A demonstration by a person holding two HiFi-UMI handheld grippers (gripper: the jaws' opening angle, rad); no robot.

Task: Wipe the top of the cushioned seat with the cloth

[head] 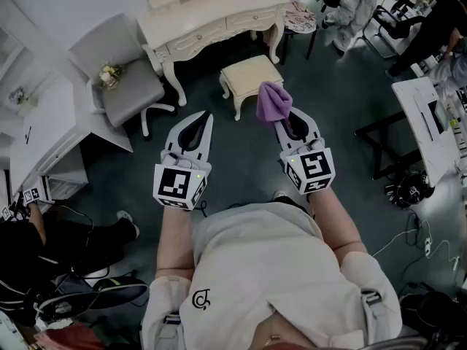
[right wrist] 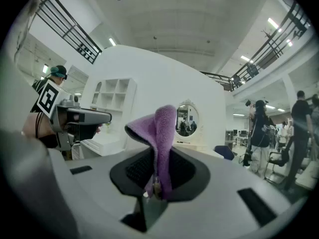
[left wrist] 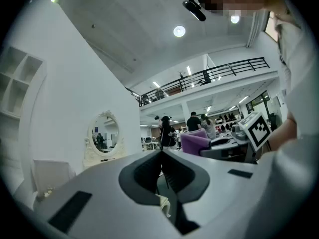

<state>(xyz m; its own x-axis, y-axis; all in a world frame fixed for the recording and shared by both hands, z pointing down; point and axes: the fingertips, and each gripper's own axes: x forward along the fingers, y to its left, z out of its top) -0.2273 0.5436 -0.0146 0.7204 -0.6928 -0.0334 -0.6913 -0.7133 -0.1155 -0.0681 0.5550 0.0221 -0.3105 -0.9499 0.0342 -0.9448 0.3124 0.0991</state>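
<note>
A small cream cushioned seat [head: 252, 74] on carved legs stands on the dark floor ahead of me. My right gripper [head: 287, 118] is shut on a purple cloth [head: 273, 100], held in the air just near of the seat's right corner. The cloth [right wrist: 160, 138] stands up from between the closed jaws in the right gripper view. My left gripper [head: 203, 122] is shut with nothing in it, level with the right one and left of the seat. In the left gripper view its jaws meet at a point [left wrist: 161, 153], and the cloth [left wrist: 194, 142] shows to the right.
A cream dressing table [head: 211, 17] stands just beyond the seat, with an oval mirror [left wrist: 103, 132]. A grey office chair [head: 124, 79] is at the left, beside white shelving [head: 44, 133]. A white desk [head: 430, 115] and people [head: 430, 20] are at the right.
</note>
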